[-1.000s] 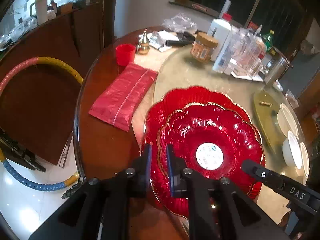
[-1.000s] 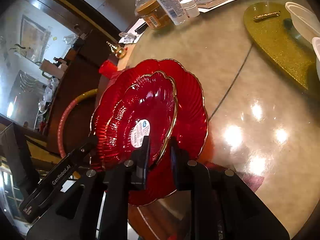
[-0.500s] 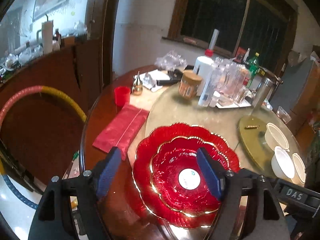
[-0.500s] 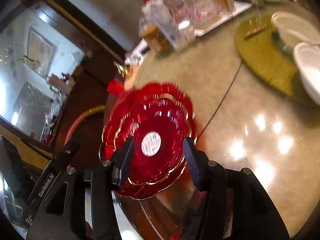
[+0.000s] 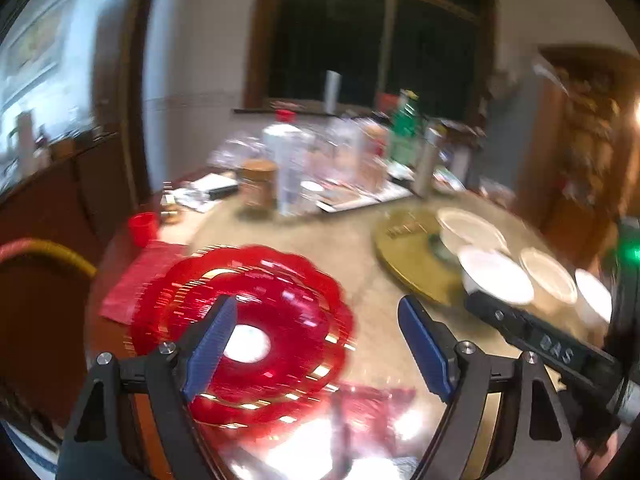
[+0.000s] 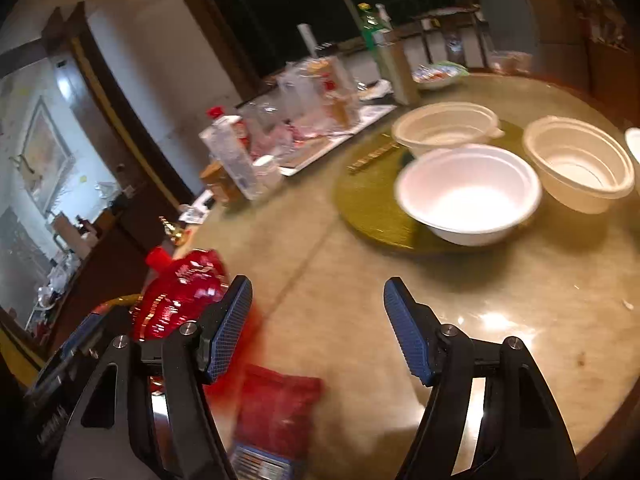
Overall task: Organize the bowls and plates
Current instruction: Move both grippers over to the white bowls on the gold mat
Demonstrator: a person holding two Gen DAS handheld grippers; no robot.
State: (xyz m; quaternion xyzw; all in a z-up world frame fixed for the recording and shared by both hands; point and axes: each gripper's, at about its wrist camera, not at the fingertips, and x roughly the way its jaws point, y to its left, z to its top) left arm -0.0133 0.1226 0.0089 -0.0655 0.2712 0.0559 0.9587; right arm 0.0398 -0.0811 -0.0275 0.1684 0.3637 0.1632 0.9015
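Bare tabletop [image 6: 344,280] before white bowls [image 6: 468,196]

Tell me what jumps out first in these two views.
The stacked red scalloped plates glow at the table's left edge, just beyond the open left gripper. To the right, white bowls cluster on and beside a gold round mat, ahead of the open right gripper.

Left wrist view is motion-blurred: red plates [image 5: 256,320] smear so rims can't be separated, and bottles & jars [image 5: 320,168] at the back are unreadable. In right wrist view the plates are mostly hidden behind left gripper finger, a 4th white bowl [image 6: 634,144] is cut by the right edge, and the red packet [image 6: 276,412] label is too blurred to read.
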